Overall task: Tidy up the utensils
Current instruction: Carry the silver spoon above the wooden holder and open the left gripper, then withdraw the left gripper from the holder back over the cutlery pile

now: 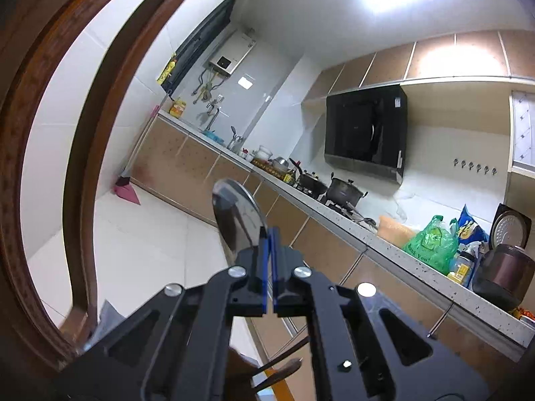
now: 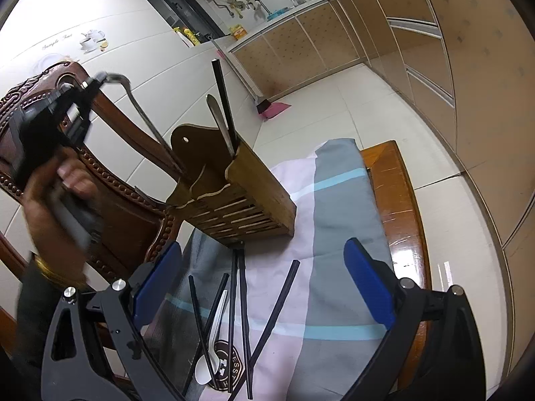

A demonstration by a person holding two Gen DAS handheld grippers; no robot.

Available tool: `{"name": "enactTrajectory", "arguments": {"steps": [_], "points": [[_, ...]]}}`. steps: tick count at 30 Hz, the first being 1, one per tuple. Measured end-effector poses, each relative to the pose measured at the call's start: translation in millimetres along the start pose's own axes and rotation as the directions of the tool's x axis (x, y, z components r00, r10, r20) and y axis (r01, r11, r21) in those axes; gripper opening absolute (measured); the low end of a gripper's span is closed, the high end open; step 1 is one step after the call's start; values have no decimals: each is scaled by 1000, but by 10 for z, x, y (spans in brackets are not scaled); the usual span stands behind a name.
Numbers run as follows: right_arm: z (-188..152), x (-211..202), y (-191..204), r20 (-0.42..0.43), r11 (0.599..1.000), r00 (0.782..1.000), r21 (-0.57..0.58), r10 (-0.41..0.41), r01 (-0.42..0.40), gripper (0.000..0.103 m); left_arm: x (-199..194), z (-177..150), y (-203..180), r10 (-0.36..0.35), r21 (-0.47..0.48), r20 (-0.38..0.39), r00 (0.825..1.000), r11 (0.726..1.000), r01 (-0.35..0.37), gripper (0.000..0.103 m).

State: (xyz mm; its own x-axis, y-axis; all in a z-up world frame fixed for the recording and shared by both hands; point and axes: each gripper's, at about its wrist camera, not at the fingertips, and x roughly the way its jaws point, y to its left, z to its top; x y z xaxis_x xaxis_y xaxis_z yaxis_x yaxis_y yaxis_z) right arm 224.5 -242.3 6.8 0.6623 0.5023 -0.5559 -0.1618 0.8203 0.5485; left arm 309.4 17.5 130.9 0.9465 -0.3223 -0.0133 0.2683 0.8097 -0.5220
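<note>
Left gripper [image 1: 269, 234] clamps our metal spoon [image 1: 238, 215], whose handle could miss the wooden holder [image 2: 234, 187]; right gripper [image 2: 264, 287] gapes empty.

On the green plastic bag [image 1: 431, 244] on the speckled kitchen counter [image 1: 394, 255] we read part of "Thank You". On the white wall tile with a teacup picture [image 2: 92, 41] we make out cursive lettering, too small to read surely. On the round brown emblem of the striped cloth [image 2: 227, 366] we see the letters "ESTH"
</note>
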Motion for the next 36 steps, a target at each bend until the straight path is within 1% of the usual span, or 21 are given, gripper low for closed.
{"name": "enactTrajectory", "arguments": {"steps": [3, 4, 5, 7, 9, 11, 14, 15, 17, 18, 20, 22, 23, 25, 26, 27, 28, 30, 32, 35, 36], "points": [[2, 15, 5, -5, 1000, 1000, 1, 5, -5, 95, -19, -237, 205, 1, -39, -15, 1000, 999, -1, 2], [3, 20, 6, -7, 1000, 1000, 1, 7, -7, 95, -21, -343, 278, 18, -45, -39, 999, 999, -19, 2], [3, 26, 10, -11, 1000, 1000, 0, 8, -8, 95, -36, -411, 335, 16, -50, -55, 998, 999, -19, 3], [4, 29, 12, -11, 1000, 1000, -1, 9, -9, 95, -64, -540, 411, 24, -49, -105, 994, 998, -29, 19], [8, 26, 21, -11, 1000, 1000, -5, 10, -10, 95, -116, -625, 419, 49, -26, -150, 988, 998, -53, 72], [14, 19, 34, -15, 1000, 1000, -11, 16, -16, 95, -279, -684, 367, 99, 29, -161, 982, 995, -96, 84], [5, -1, 58, -18, 999, 1000, -26, 19, -20, 95, -608, -737, 192, 175, 133, -224, 959, 980, -148, 93], [-4, -11, 78, -21, 999, 1000, -39, 17, -18, 95, -761, -773, 102, 182, 171, -248, 952, 975, -141, 96], [-29, -38, 118, -21, 998, 1000, -66, 9, -10, 95, -1012, -872, -56, 226, 260, -284, 932, 954, -152, 98], [-50, -58, 141, -20, 996, 1000, -84, -1, -1, 95, -1190, -979, -176, 261, 327, -308, 915, 932, -156, 99], [-99, -100, 192, -21, 992, 1000, -121, -23, 20, 95, -1458, -1156, -322, 319, 411, -344, 883, 897, -164, 99], [-187, -198, 265, 2, 985, 999, -162, -54, 54, 95, -1705, -1348, -415, 354, 466, -380, 855, 871, -154, 99], [-241, -248, 294, 13, 983, 998, -173, -60, 62, 95, -1819, -1447, -449, 382, 494, -395, 836, 855, -157, 99], [-465, -395, 374, 17, 979, 998, -195, -65, 67, 95, -2028, -1647, -503, 411, 519, -426, 806, 840, -154, 99], [-607, -482, 411, 25, 977, 998, -204, -63, 67, 95, -2132, -1731, -506, 434, 521, -434, 789, 836, -173, 99], [-709, -552, 438, 37, 975, 997, -208, -67, 73, 95, -2192, -1763, -498, 446, 515, -440, 779, 836, -188, 99], [-854, -643, 480, 52, 972, 996, -218, -76, 86, 95, -2284, -1815, -475, 450, 489, -455, 768, 847, -206, 99], [-1146, -823, 567, 75, 962, 993, -252, -93, 109, 95, -2415, -1861, -422, 430, 438, -485, 761, 873, -215, 99], [-1404, -979, 640, 95, 948, 989, -289, -110, 133, 95, -2501, -1905, -379, 444, 427, -501, 743, 873, -234, 99], [-1729, -1217, 716, 136, 936, 984, -317, -113, 151, 95, -2564, -1894, -340, 465, 429, -488, 739, 865, -261, 99], [-1771, -1256, 728, 143, 935, 984, -321, -111, 152, 95, -2582, -1886, -324, 472, 426, -483, 738, 863, -273, 99]]}}
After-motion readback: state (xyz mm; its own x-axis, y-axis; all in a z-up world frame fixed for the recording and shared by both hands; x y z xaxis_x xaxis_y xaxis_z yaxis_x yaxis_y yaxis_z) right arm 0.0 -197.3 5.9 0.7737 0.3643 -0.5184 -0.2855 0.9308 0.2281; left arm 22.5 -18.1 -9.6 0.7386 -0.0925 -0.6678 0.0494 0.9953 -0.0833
